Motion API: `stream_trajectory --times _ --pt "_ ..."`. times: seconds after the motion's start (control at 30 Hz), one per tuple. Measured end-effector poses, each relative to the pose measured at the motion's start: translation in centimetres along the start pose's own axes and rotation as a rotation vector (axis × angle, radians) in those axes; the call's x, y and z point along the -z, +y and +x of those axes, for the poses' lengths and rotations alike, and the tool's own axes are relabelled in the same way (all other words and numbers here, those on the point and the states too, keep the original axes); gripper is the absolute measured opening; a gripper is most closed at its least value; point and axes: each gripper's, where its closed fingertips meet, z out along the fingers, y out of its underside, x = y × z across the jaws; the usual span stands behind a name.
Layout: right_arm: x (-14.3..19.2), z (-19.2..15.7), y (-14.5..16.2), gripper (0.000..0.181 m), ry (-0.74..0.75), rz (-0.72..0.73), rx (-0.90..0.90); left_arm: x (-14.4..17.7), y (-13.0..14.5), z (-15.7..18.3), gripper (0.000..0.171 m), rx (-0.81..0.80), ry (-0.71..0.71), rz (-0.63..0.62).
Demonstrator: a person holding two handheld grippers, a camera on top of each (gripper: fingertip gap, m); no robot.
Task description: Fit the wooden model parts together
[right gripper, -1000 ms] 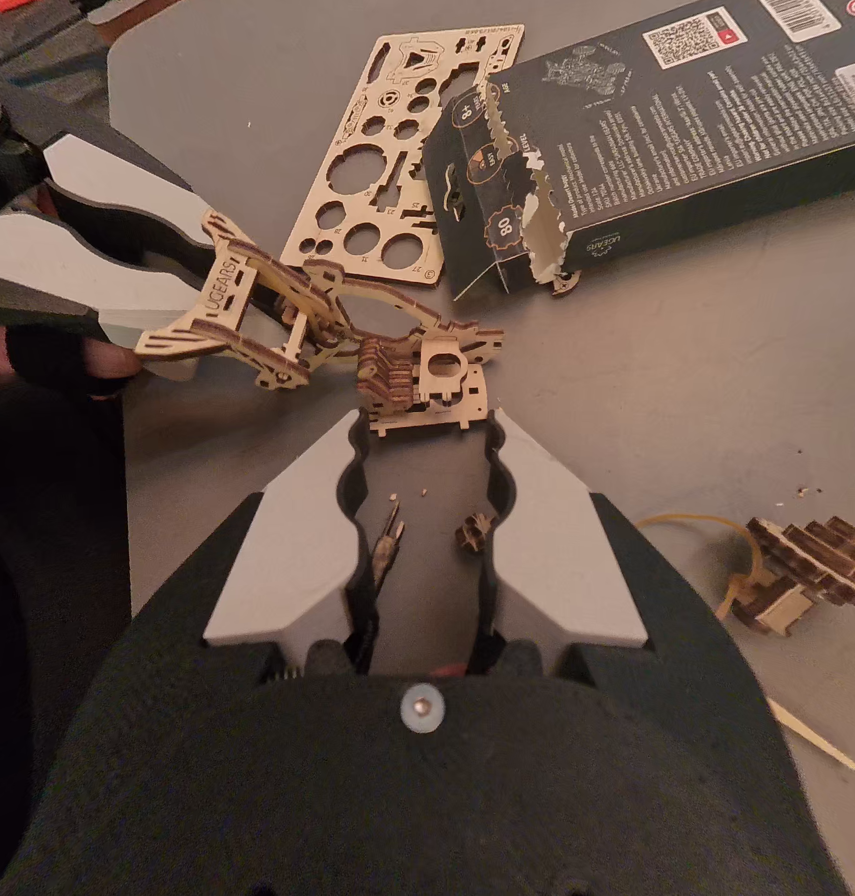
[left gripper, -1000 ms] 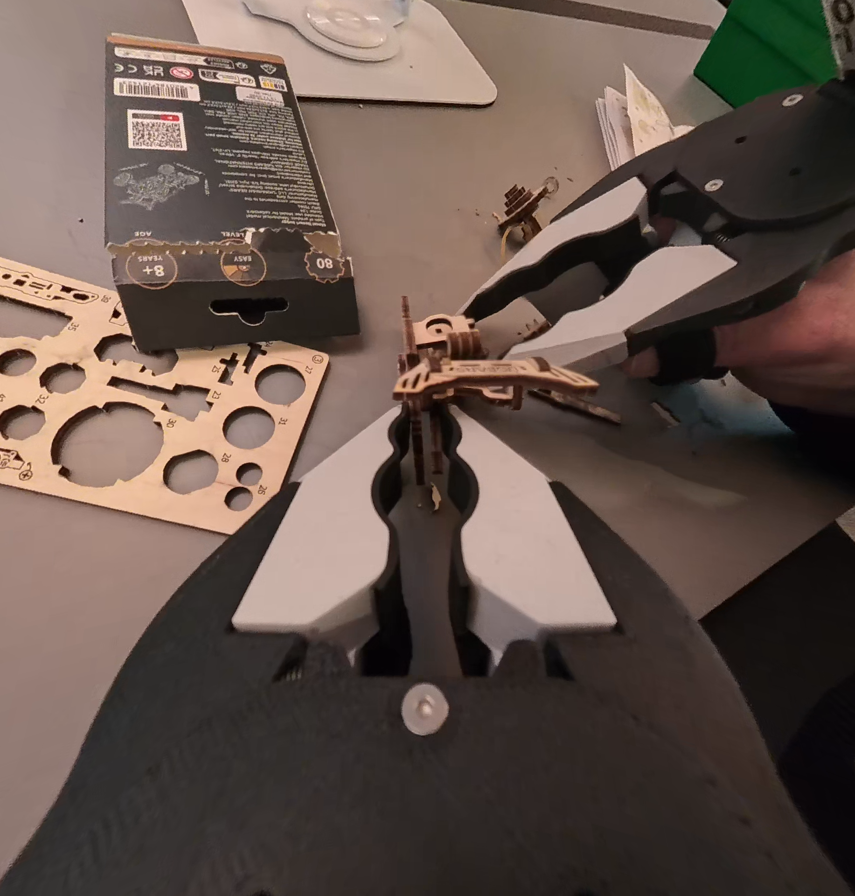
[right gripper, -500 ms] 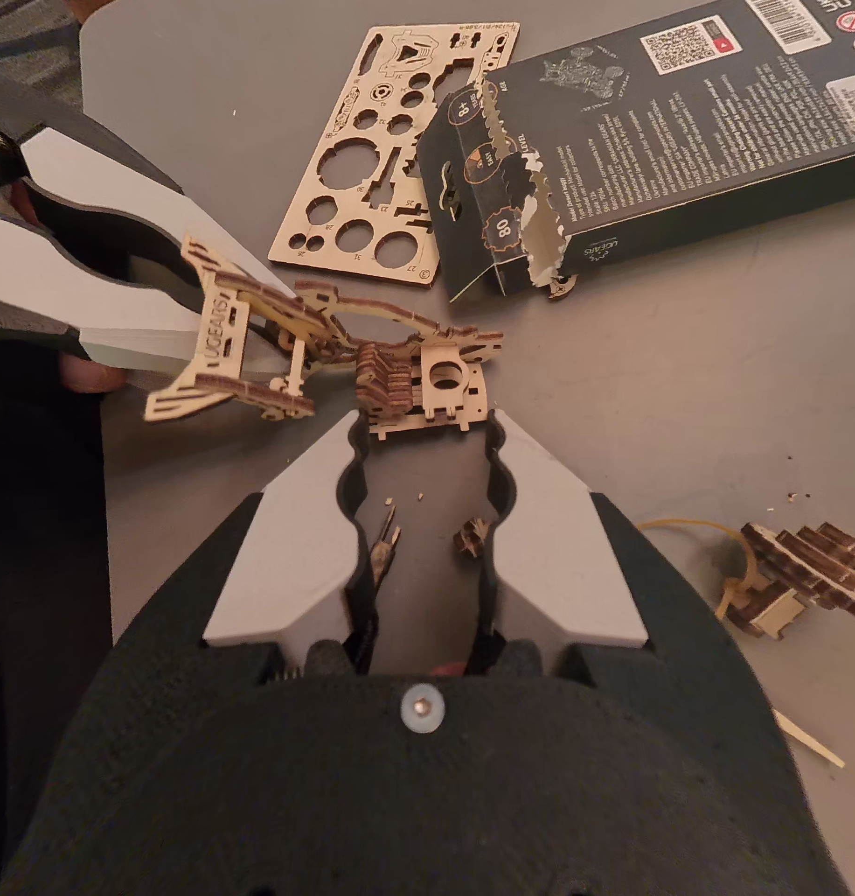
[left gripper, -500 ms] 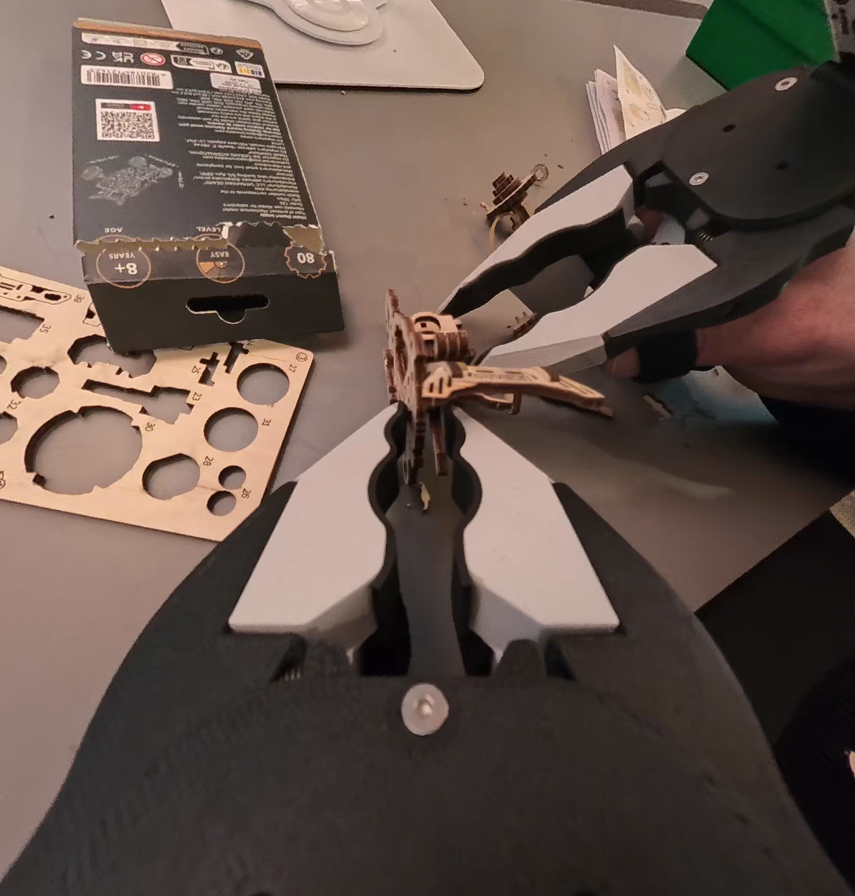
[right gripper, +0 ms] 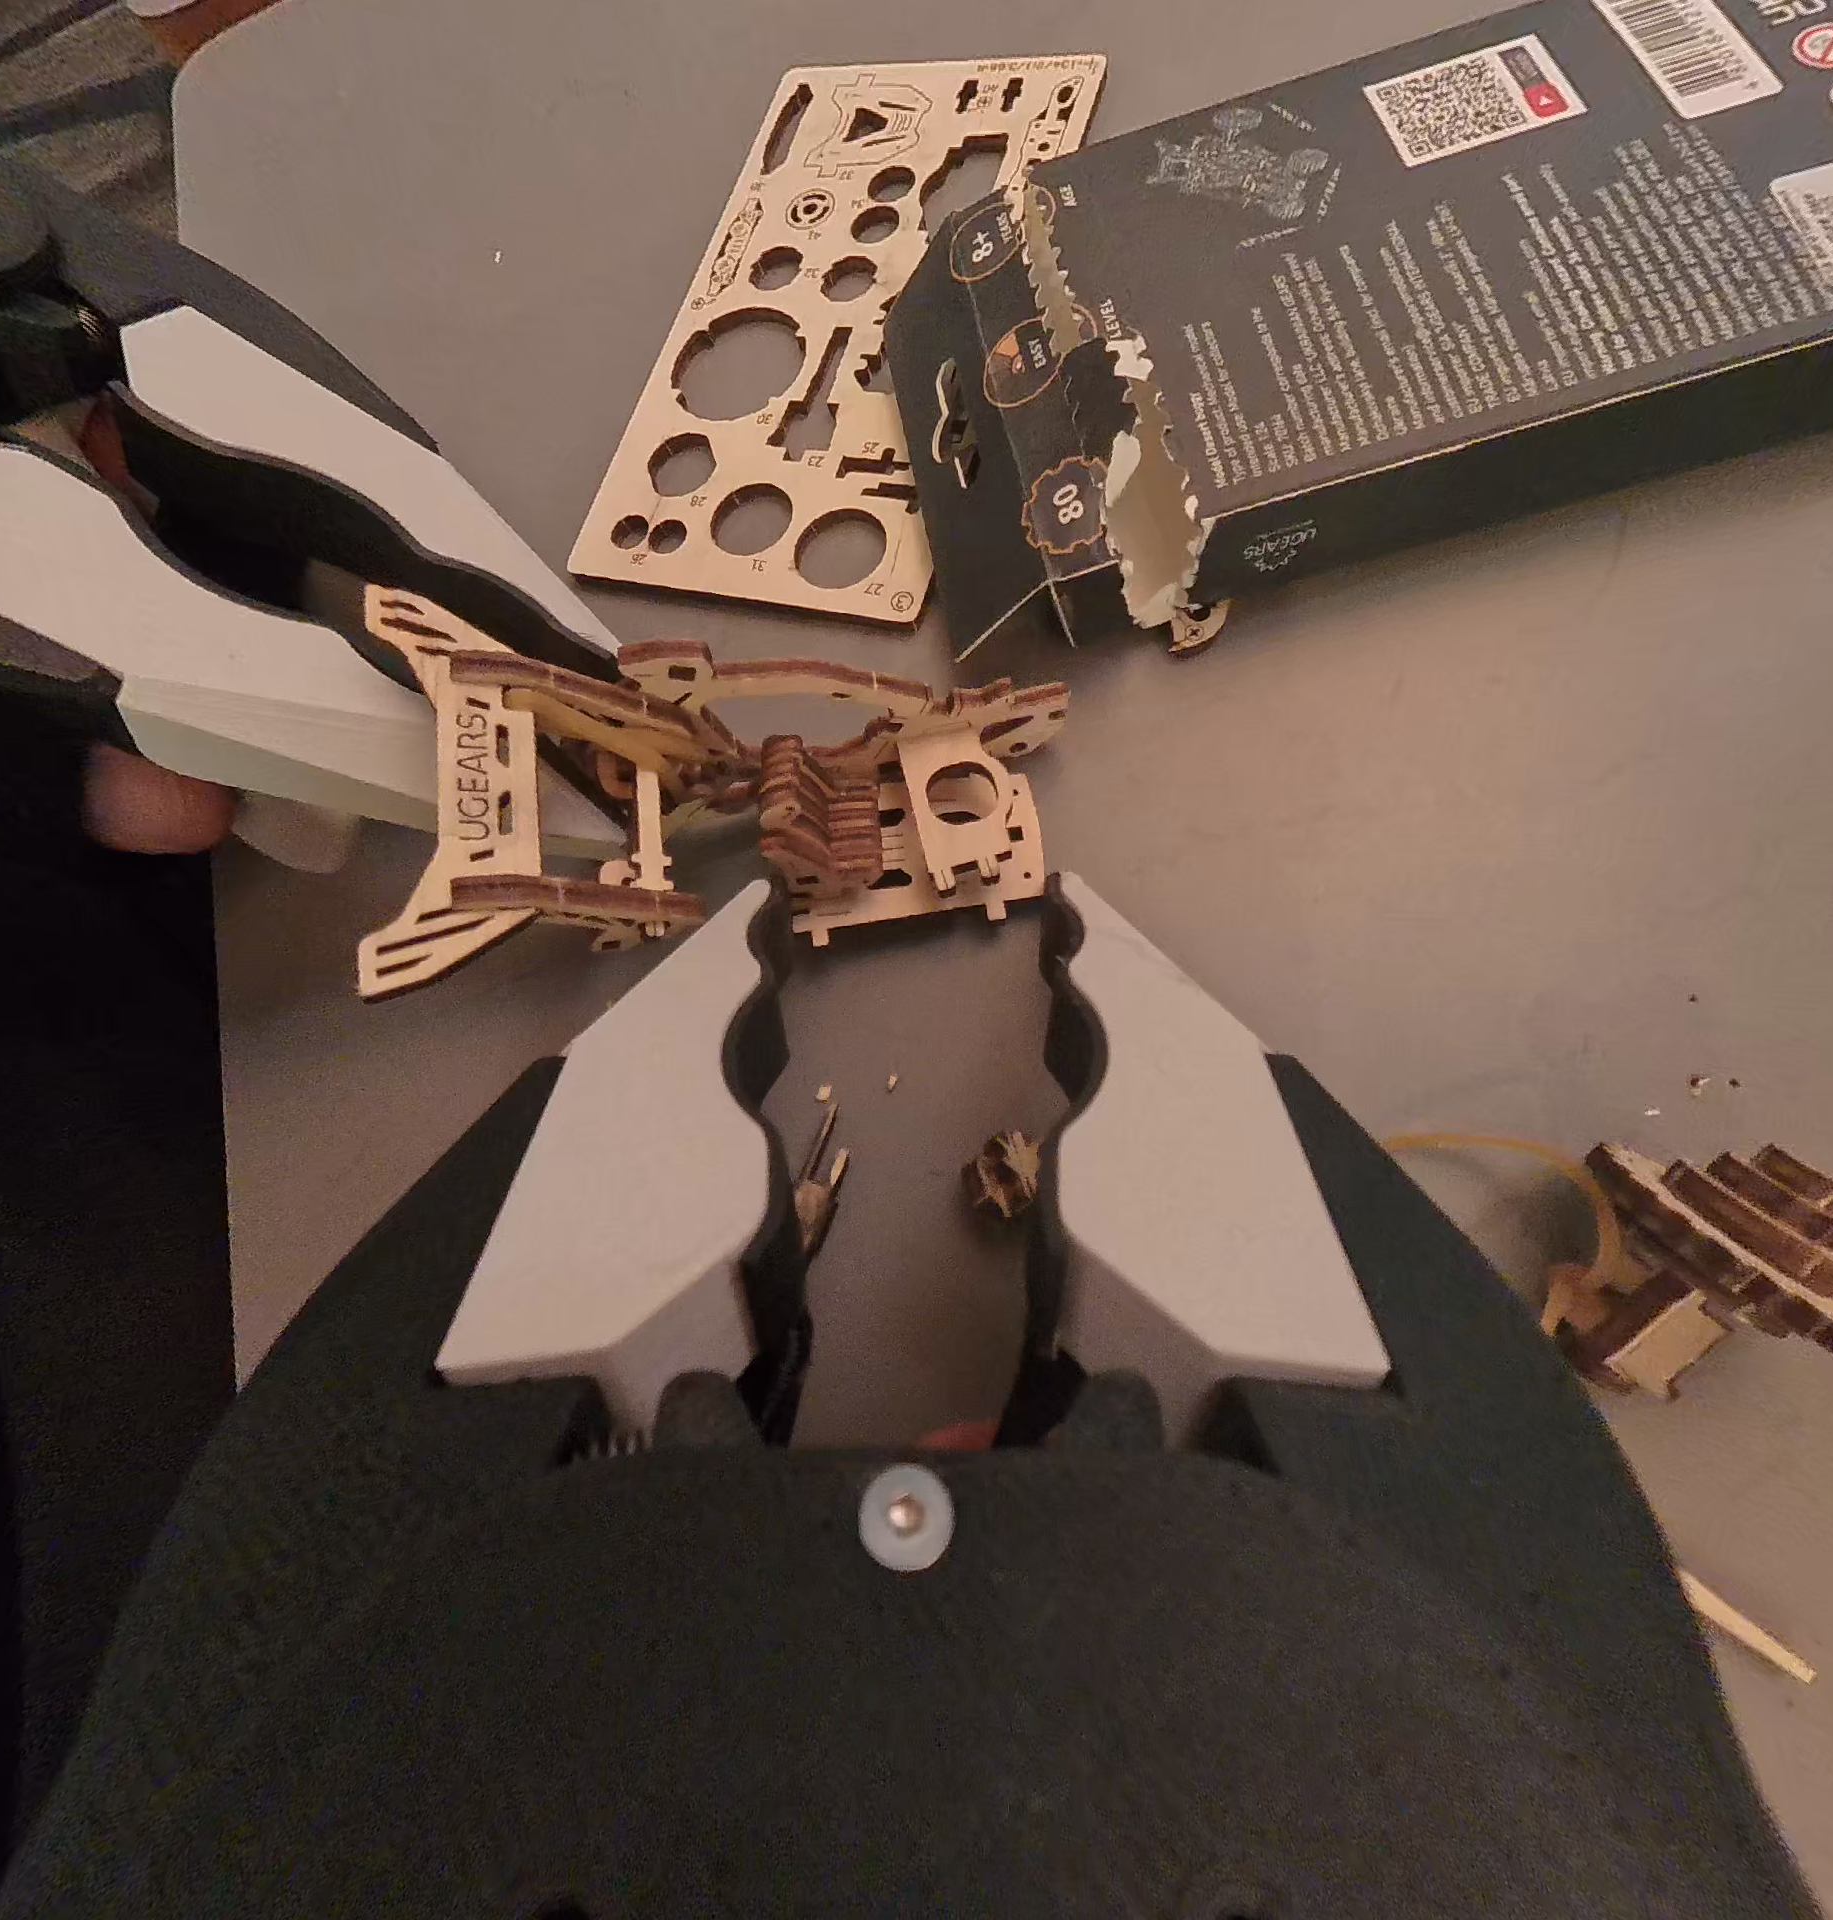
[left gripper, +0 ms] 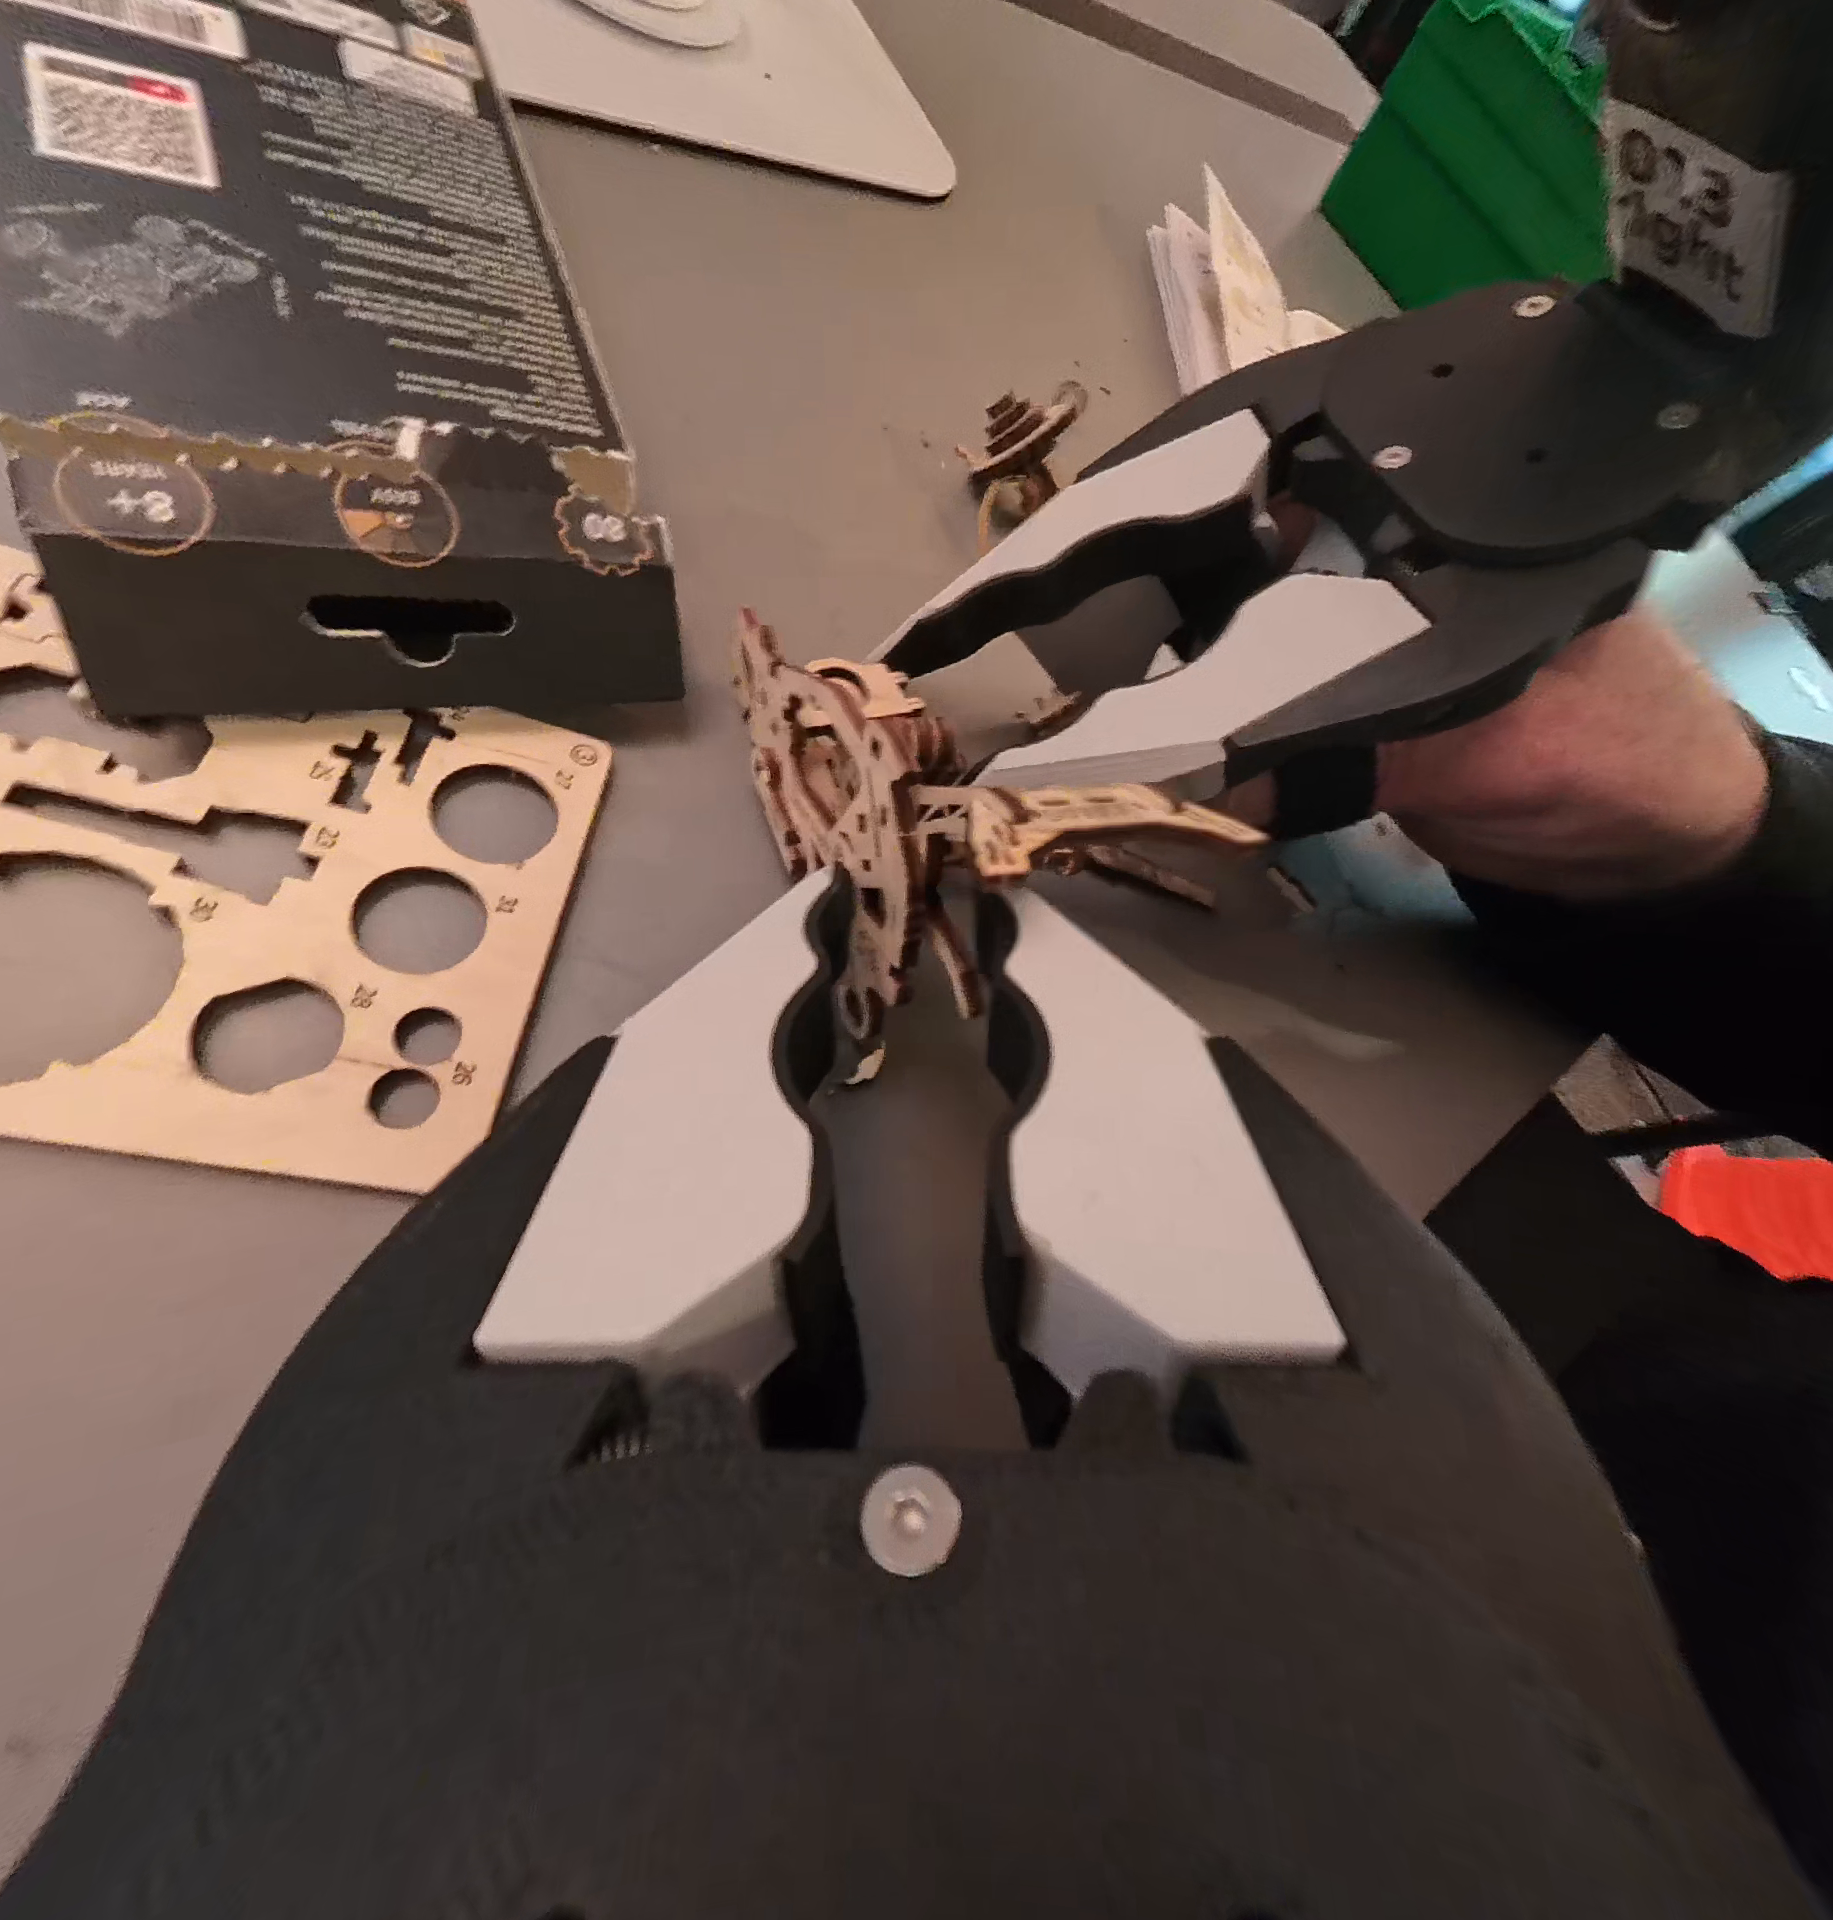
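A wooden model frame [right gripper: 486, 779] hangs above the grey table between both grippers. My left gripper [left gripper: 912, 894] is shut on the frame's side rails [left gripper: 839, 790]; it also shows in the right wrist view [right gripper: 611, 743], coming in from the left. My right gripper [right gripper: 907, 899] is shut on a wooden block with a round hole [right gripper: 953, 821], which sits inside the frame's far end. In the left wrist view the right gripper [left gripper: 933, 717] comes in from the right, held by a hand. The frame's flat tail [left gripper: 1088, 816] points right.
A black cardboard box [right gripper: 1411, 343] and a punched-out wooden sheet [right gripper: 787, 364] lie just beyond the model. A small wooden gear stack with a rubber band [right gripper: 1722, 1268], a thin stick [right gripper: 1743, 1642] and loose bits [right gripper: 1000, 1174] lie on the table. A green bin [left gripper: 1463, 177] and a booklet [left gripper: 1224, 281] are far right. To the thin stick [right gripper: 1743, 1642]: right tips about 15 cm, left tips about 20 cm.
My left gripper has rolled, so the frame shows its side face instead of its edge, and has moved nearer the box. The right gripper keeps its hold on the block.
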Motion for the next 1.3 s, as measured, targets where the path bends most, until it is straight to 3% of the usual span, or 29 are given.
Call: stream_trajectory --times 0.1,0.47,0.7,0.93,1.07,1.3 --pt "0.0 -0.1 0.0 0.046 -0.02 0.003 -0.012 0.3 -0.1 0.8 0.035 0.02 0.081 0.003" --pt "0.1 -0.5 0.0 0.043 -0.08 -0.003 -0.003 3.9 0.9 1.7 0.054 -0.008 0.287 -0.096" --pt "0.2 -1.4 0.4 0.038 -0.138 -0.029 0.066 4.0 -2.3 -0.1 0.041 0.06 0.331 -0.028" --pt "-0.1 -1.8 0.4 0.025 -0.161 -0.048 0.103 0.9 -0.7 -1.9 0.004 0.056 0.26 -0.166" --pt "-0.4 -2.0 0.4 0.015 -0.178 -0.061 0.119 0.0 0.4 -2.1 0.0 0.03 0.221 -0.233" --pt "-0.5 -2.0 0.3 0.012 -0.2 -0.065 0.102 -0.4 0.4 -2.6 0.0 0.084 0.204 -0.225"
